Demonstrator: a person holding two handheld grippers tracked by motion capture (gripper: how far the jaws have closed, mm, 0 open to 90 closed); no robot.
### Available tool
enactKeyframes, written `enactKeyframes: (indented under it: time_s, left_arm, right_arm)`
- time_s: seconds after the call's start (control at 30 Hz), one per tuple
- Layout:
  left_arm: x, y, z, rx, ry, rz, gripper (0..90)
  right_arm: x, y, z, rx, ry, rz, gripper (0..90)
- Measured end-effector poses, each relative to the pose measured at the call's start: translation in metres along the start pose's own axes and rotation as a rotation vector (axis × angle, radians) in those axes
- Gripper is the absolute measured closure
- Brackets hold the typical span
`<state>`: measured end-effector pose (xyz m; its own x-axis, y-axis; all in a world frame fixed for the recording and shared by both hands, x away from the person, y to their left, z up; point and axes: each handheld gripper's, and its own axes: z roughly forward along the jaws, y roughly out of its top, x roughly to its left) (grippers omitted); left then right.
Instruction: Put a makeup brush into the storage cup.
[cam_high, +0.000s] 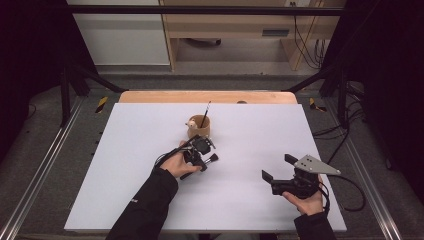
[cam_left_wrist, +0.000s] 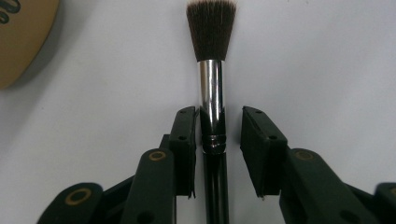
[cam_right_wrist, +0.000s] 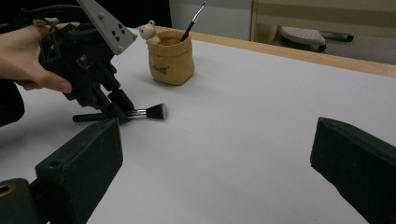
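Tan fabric pot (cam_right_wrist: 171, 63), thin brush (cam_right_wrist: 194, 19) upright inside

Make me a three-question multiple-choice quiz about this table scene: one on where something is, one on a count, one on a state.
1. Where does the makeup brush lie?
A. on the table, between the left gripper jaws
B. in the pouch
C. on the floor

2. How many brushes stand in the tan pouch?
A. none
B. one
C. three

3. How are the right gripper jaws?
A. shut
B. wide open
C. holding the pouch

A: the left gripper view shows the brush flat between the jaws.
B: one thin brush sticks out.
B: a broad gap, nothing between.
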<state>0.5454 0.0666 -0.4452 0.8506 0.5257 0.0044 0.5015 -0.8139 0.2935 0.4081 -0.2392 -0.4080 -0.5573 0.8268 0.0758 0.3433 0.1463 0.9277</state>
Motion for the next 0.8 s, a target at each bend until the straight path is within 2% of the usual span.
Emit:
enactKeyframes:
  time_s: [0.23, 0.8]
  left_arm:
    - [0.0016, -0.0008, -0.0003, 0.008, -0.008, -0.022, 76.4]
    - [0.0006, -0.0003, -0.0005, 0.017, -0.003, -0.001, 77.2]
  right_arm:
    - [0.0004, 0.0000, 0.0003, 0.001, 0.001, -0.001, 3.1]
    - [0.0004, 0.0001, 0.0004, 0.003, 0.001, 0.001, 3.2]
